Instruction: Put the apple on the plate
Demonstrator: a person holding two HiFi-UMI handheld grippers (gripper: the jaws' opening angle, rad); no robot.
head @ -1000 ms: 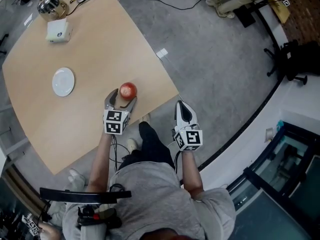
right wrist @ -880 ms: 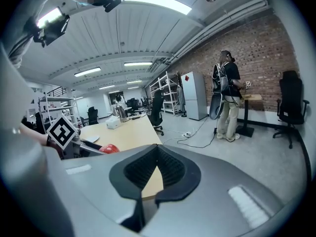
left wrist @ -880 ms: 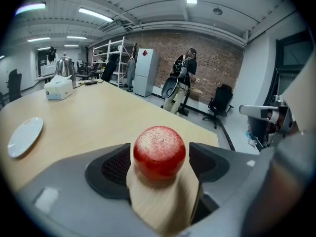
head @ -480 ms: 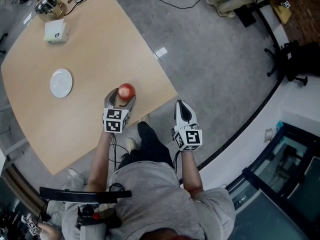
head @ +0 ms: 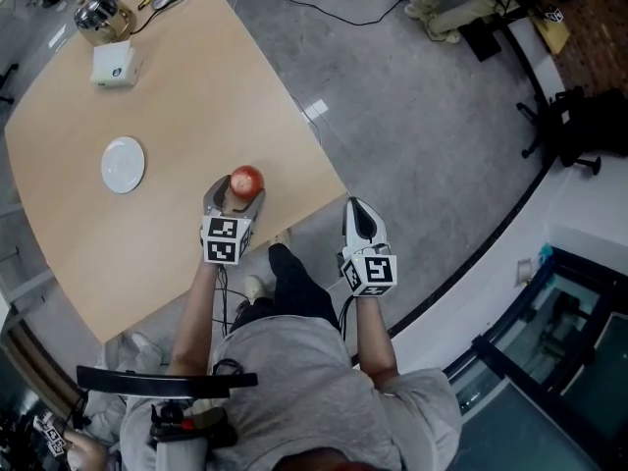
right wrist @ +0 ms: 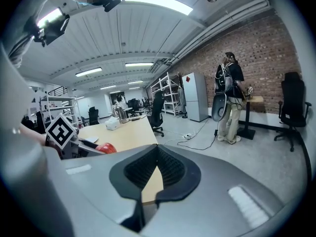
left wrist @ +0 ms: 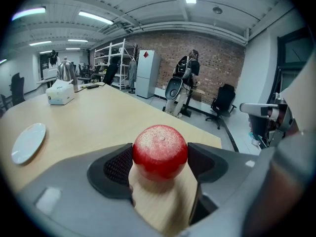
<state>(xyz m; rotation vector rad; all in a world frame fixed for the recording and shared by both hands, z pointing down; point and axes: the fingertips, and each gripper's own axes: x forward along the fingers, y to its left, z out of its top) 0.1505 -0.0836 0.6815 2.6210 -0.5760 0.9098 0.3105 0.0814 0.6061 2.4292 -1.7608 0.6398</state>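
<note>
While the apple (head: 246, 180) still sits near the edge of the table (head: 196, 86), the jaws of the left gripper (head: 235, 196) have just been closing and now clamp it. The plate (head: 123, 164) lies at its nine o'clock, well apart. The right gripper (head: 361, 216) keeps its jaws together.

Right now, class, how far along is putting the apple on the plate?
Done: the left gripper sits round the apple; its jaws have just been closing, pads against both sides. In hand: the grasp, with the apple on the table. Left: lifting it and carrying it to the empty plate.
</note>
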